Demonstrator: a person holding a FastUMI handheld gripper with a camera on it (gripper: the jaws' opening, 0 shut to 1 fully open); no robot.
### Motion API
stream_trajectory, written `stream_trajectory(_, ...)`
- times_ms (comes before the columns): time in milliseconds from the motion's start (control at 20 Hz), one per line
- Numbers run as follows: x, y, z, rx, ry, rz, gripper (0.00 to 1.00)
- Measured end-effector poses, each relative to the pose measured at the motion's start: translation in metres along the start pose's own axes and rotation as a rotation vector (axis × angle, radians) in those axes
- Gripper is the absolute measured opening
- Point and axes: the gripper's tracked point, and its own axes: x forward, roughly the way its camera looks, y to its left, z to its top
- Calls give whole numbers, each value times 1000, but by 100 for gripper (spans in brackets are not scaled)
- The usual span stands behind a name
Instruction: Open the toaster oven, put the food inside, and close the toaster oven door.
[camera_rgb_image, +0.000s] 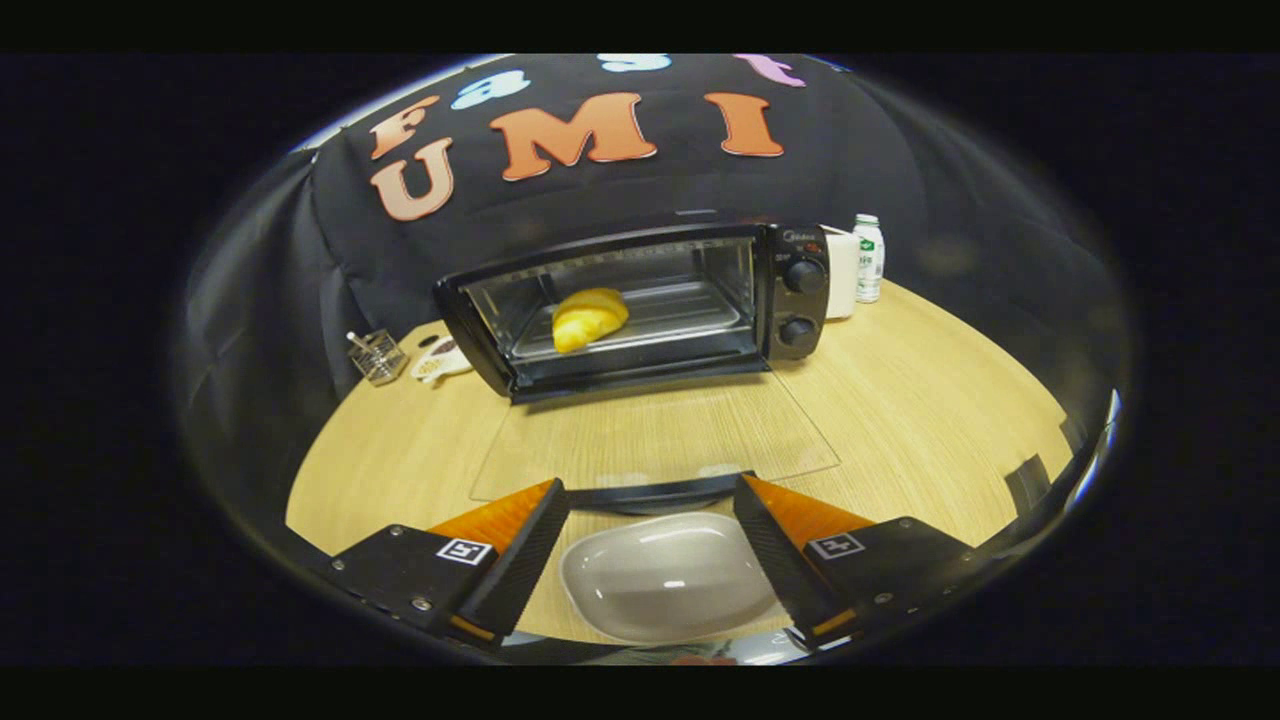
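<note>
**A:** Where does everything sit right now?

**B:** The toaster oven (640, 305) stands at the back of the counter (930, 400), and its glass door (655, 435) is folded down flat toward us, with the dark handle (655, 492) along its near edge. The food (588, 318), a yellow bun-like piece, already rests on the rack inside, toward the left. The tool (650, 545) hangs above the near part of the counter, its fingers spread wide and holding nothing; an empty white dish (668, 575) shows between them, below.

**A:** So the door is the thing left to handle. How will it behave?

**B:** I'd judge it stiff and hinged at the oven's base, light enough to swing but glass, so fragile and slick. The panel itself offers no purchase. The handle is the place: either pinch it or get a finger under it and lift up and forward, easing off before it meets the frame.

**A:** And the food?

**B:** Soft and light by the look of it, best left alone.

**A:** Counts?

**B:** One oven, one door, one piece of food, one dish, two knobs (802, 302). Beside the oven's right stand one white bottle (868, 258) and a white container; to its left a small wire basket (378, 356) and what may be a flat packet, too small to be sure.
</note>
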Motion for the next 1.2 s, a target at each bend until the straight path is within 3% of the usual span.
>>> stream_trajectory(350, 19, -14, -31, -103, 83, -76, 99)
stream_trajectory(700, 39, -5, -41, -138, 145, -69, 99)
stream_trajectory(1200, 18, 2, 8, -125, 50, -36, 100)
